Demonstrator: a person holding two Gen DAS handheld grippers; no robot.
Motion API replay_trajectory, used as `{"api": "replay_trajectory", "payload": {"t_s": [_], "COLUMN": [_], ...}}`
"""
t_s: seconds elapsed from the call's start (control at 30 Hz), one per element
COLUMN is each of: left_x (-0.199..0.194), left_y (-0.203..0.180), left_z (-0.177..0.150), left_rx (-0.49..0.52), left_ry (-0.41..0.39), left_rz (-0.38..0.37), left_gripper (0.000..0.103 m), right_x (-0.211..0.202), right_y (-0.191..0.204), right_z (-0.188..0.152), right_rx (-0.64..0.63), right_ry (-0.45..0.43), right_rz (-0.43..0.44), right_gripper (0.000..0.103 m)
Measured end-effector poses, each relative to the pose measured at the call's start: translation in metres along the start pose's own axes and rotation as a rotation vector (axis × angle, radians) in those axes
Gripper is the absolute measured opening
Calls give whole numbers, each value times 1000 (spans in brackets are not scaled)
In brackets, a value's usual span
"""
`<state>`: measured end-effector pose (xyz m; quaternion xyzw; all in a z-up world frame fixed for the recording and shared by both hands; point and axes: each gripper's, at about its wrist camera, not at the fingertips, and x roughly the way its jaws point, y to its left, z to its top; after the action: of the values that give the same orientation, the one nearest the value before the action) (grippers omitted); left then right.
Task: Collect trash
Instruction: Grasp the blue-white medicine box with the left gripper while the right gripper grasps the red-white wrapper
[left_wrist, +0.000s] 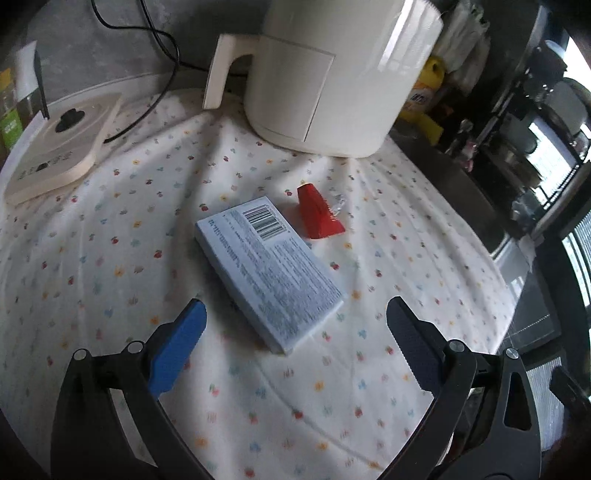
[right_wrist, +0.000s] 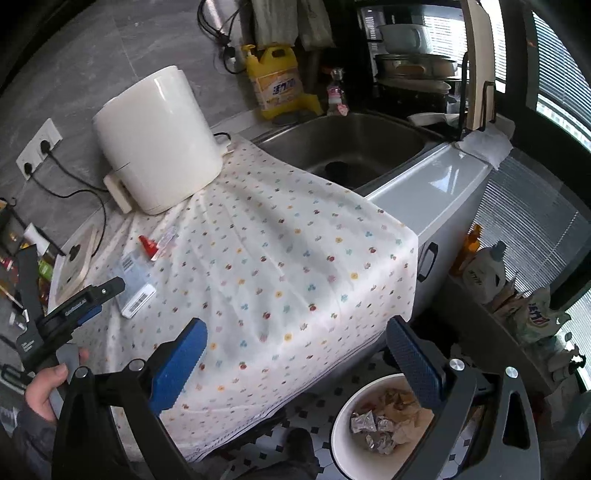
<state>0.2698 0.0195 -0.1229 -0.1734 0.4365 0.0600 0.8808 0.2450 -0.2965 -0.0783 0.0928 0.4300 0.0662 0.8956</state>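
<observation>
Your left gripper (left_wrist: 295, 321) gapes wide, empty | blue box (left_wrist: 267, 271) lies just ahead between its fingers | red wrapper (left_wrist: 317, 214) beyond, white appliance (left_wrist: 332, 74) behind | right gripper (right_wrist: 295, 343) wide, empty, bin (right_wrist: 345, 435) below.

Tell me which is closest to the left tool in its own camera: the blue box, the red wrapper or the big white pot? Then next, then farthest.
From the left tool, in the left wrist view:
1. Blue box: lying flat just ahead, between the open fingers.
2. Red wrapper: just past the box's far end, slightly right.
3. Big white pot: standing at the back of the cloth.
</observation>
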Motion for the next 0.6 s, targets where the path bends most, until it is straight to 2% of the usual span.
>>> {"api": "replay_trajectory", "payload": {"t_s": [0.37, 0.5, 0.6], "left_x": [44, 47, 45], "left_y": [-7, -13, -10], "left_z": [11, 10, 8], "left_rx": [2, 51, 83], "left_ry": [59, 54, 48], "left_rz": [97, 136, 204], "left_gripper": [97, 97, 97], "right_x": [3, 6, 12], "right_y": [-17, -16, -9], "right_z": [0, 0, 2], "right_rx": [56, 49, 33], "right_ry": [10, 20, 31], "right_rz": [-68, -69, -47], "right_gripper": [95, 95, 95]}}
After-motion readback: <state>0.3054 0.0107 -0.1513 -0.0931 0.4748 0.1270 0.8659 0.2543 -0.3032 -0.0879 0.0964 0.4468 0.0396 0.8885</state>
